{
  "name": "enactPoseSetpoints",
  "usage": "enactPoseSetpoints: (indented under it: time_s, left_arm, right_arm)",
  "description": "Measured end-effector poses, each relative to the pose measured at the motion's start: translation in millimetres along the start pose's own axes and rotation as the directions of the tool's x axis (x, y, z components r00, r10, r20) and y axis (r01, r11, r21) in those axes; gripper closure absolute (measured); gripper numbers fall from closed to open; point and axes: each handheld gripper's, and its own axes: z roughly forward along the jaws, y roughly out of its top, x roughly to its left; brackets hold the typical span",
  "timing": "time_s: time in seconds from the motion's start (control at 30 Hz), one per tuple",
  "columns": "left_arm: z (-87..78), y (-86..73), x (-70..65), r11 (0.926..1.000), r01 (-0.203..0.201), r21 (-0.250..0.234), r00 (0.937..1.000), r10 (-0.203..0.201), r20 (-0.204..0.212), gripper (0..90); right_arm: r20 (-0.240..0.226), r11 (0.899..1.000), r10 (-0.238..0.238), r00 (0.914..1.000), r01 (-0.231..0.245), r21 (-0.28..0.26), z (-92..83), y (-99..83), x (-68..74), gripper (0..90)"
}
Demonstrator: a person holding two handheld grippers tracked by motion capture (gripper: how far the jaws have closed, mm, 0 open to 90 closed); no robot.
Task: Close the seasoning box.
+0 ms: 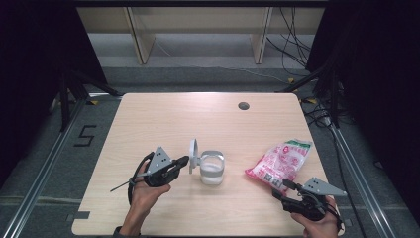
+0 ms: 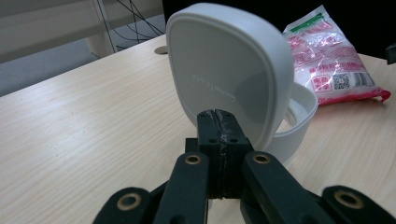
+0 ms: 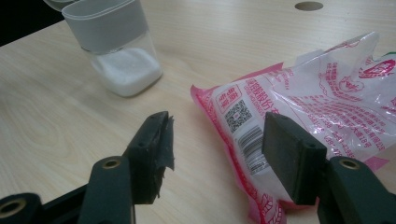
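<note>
A clear container (image 1: 212, 171) with a white band and white powder in its bottom stands mid-table, its white lid (image 1: 193, 152) flipped up on the left. My left gripper (image 1: 185, 161) is shut, its tips resting against the lid's (image 2: 224, 70) lower face. I see nothing pinched between the closed jaws of the left gripper (image 2: 216, 116). A pink and white plastic bag (image 1: 280, 161) lies to the right. My right gripper (image 1: 287, 186) is open at the bag's near corner. In the right gripper view the bag (image 3: 327, 93) reaches between the jaws of the right gripper (image 3: 218, 123), and the container (image 3: 121, 51) stands beyond.
The wooden table (image 1: 163, 114) has a round cable hole (image 1: 243, 105) near its far edge. Bare tabletop lies behind and left of the container. Black frames and cables stand on the floor around the table.
</note>
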Motion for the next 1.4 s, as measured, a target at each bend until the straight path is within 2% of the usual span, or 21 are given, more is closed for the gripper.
enactPoseSetpoints:
  time_s: [0.03,0.1,0.13,0.17,0.2,0.27,0.3,0.43,0.47,0.53,0.67,0.7,0.73,0.8,0.93,1.1,1.17,1.23,1.27,1.33,1.4]
  left_arm:
    - [0.6,0.6,-1.0,0.9999,0.011,0.001,0.9999,-0.011,0.001,89.2]
    - [0.6,1.8,-1.0,1.0,-0.002,0.007,1.0,0.002,-0.008,89.2]
    - [0.4,1.9,-1.0,1.0,-0.001,0.006,0.9999,0.001,-0.011,89.2]
    - [0.1,1.8,-1.5,1.0,0.01,0.001,0.9999,-0.01,-0.008,89.2]
    - [-0.9,2.0,-0.8,1.0,0.002,-0.006,1.0,-0.002,-0.006,89.2]
    - [-2.8,2.3,-0.8,0.9999,0.004,-0.012,0.9999,-0.004,-0.01,89.2]
    - [-3.1,2.5,-0.7,1.0,0.0,-0.008,0.9999,0.0,-0.011,89.2]
    - [-2.7,1.1,0.6,0.9997,0.017,-0.017,0.9998,-0.017,-0.004,89.2]
    - [-3.2,1.2,0.5,1.0,-0.001,-0.001,1.0,0.001,-0.007,89.2]
    - [-2.5,0.5,-1.3,1.0,0.009,-0.001,1.0,-0.009,-0.004,89.3]
    - [-0.8,0.8,-0.8,0.9998,0.013,-0.011,0.9999,-0.013,0.003,89.3]
    - [-1.0,1.7,-0.5,1.0,0.0,-0.007,1.0,0.0,-0.002,89.3]
    - [-0.4,2.1,-0.4,1.0,0.003,-0.008,1.0,-0.003,-0.002,89.3]
    - [0.0,2.7,-0.8,0.9999,0.01,-0.013,1.0,-0.01,0.001,89.3]
    - [-2.0,3.3,-2.4,0.9999,0.003,-0.013,1.0,-0.003,-0.005,89.3]
    - [-1.5,2.7,-3.7,0.9998,0.0,-0.019,1.0,0.0,-0.003,89.3]
    - [0.4,2.8,-4.7,0.9997,0.008,-0.021,1.0,-0.008,0.001,89.3]
    - [1.2,3.4,-4.8,0.9998,0.0,-0.02,1.0,0.0,-0.001,89.2]
    - [1.6,3.4,-5.1,0.9998,0.004,-0.021,1.0,-0.004,0.0,89.3]
    - [1.8,3.6,-5.5,0.9997,0.008,-0.022,1.0,-0.008,0.005,89.3]
    - [1.8,4.1,-5.9,0.9997,0.005,-0.025,1.0,-0.005,0.005,89.3]
  right_arm:
    - [0.002,1.0,0.03,0.9995,-0.03,0.009,-0.9,-0.3,2.8,42.5]
    - [0.01,1.0,-0.004,0.9999,0.004,0.002,-1.2,-0.2,0.6,42.5]
    - [0.011,1.0,-0.009,0.9999,0.009,0.0,-1.3,-0.4,0.4,42.5]
    - [0.004,0.999,0.027,0.9996,-0.027,0.016,-2.2,-0.9,3.2,42.5]
    - [0.001,1.0,-0.002,1.0,0.002,0.008,-2.0,-0.8,1.0,42.5]
    - [-0.002,1.0,-0.005,1.0,0.005,-0.001,-1.7,-1.2,1.8,42.4]
    - [0.001,0.999,0.031,0.9995,-0.031,0.011,-2.4,-1.6,5.4,42.3]
    - [-0.005,1.0,0.022,0.9998,-0.022,0.012,-1.5,-1.6,5.4,42.2]
    - [-0.007,1.0,0.024,0.9997,-0.024,0.012,-1.1,-1.6,5.7,42.1]
    - [-0.011,1.0,-0.011,0.9999,0.011,0.019,-1.2,-1.5,3.6,42.0]
    - [-0.014,1.0,-0.006,0.9999,0.006,0.011,-0.1,-1.7,3.8,41.9]
    - [-0.013,1.0,-0.009,0.9999,0.009,0.021,-1.0,-1.8,3.8,41.9]
    - [-0.015,1.0,0.01,0.9998,-0.01,0.013,-0.9,-2.3,5.5,42.0]
    - [-0.017,1.0,-0.018,0.9997,0.018,0.013,-0.9,-1.4,3.4,42.0]
    - [-0.014,1.0,0.003,0.9999,-0.002,0.011,0.1,-2.3,6.2,42.0]
    - [-0.016,1.0,-0.023,0.9996,0.023,0.008,0.6,-1.5,6.6,42.1]
    - [-0.025,1.0,0.008,0.9997,-0.008,0.017,-0.6,-1.6,9.6,42.2]
    - [-0.025,1.0,-0.02,0.9995,0.02,0.012,0.1,-1.4,7.0,42.2]
    - [-0.023,1.0,0.014,0.9996,-0.014,0.022,-0.6,-1.8,9.8,42.1]
    - [-0.017,1.0,-0.028,0.9995,0.028,0.01,1.1,-1.7,5.7,42.1]
    - [-0.019,1.0,-0.026,0.9995,0.026,0.01,1.1,-1.7,5.7,42.2]
